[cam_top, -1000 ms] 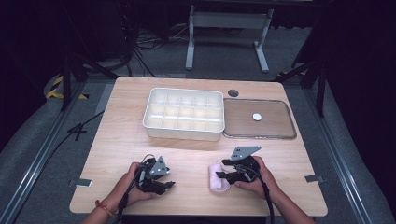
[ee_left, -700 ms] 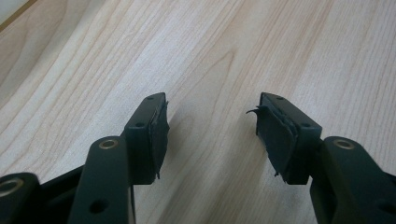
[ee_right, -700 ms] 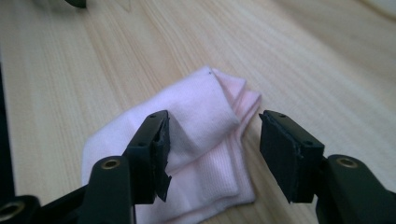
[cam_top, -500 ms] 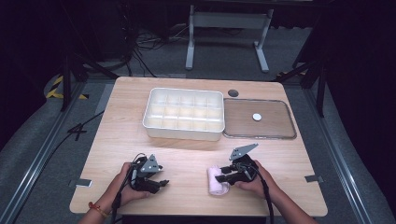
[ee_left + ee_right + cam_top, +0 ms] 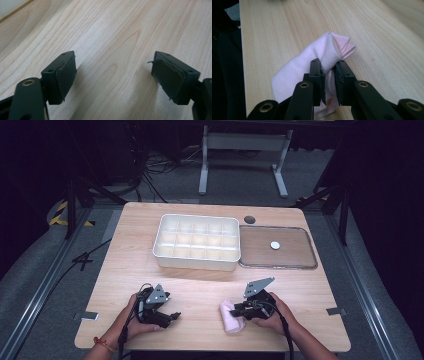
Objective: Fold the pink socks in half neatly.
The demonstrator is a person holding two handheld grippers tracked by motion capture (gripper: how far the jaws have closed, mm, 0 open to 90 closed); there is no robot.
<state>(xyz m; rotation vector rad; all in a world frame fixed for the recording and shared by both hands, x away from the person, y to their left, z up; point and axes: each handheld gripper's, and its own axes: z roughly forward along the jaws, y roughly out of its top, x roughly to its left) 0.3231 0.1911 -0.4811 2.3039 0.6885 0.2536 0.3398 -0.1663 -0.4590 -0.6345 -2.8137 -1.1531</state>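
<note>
Right tool (image 5: 236,311) clenched on pink cloth (image 5: 231,320), just closed down on the bunched fold. Cloth trails toward 7 o'clock on surface (image 5: 200,285). Left tool (image 5: 172,316) released, just opened, cloth at its 3 o'clock.

Desk (image 5: 200,285): light wood-grain top with rounded corners, centre of the frame, evenly lit from above; soft shadows fall on it. Floor (image 5: 45,285): grey carpet on every side of the desk. Metal rail (image 5: 37,307): runs diagonally along the lower left; a matching rail (image 5: 372,307) runs along the lower right. Hazard tape (image 5: 60,212): yellow-and-black strip at the left edge, on the floor. Cables (image 5: 155,167): loose black runs on the floor, upper left of centre. Metal stand (image 5: 242,150): grey frame with two legs, top centre, behind the desk. Surroundings: dark along the top and upper right; no wall or window discernible.
</note>
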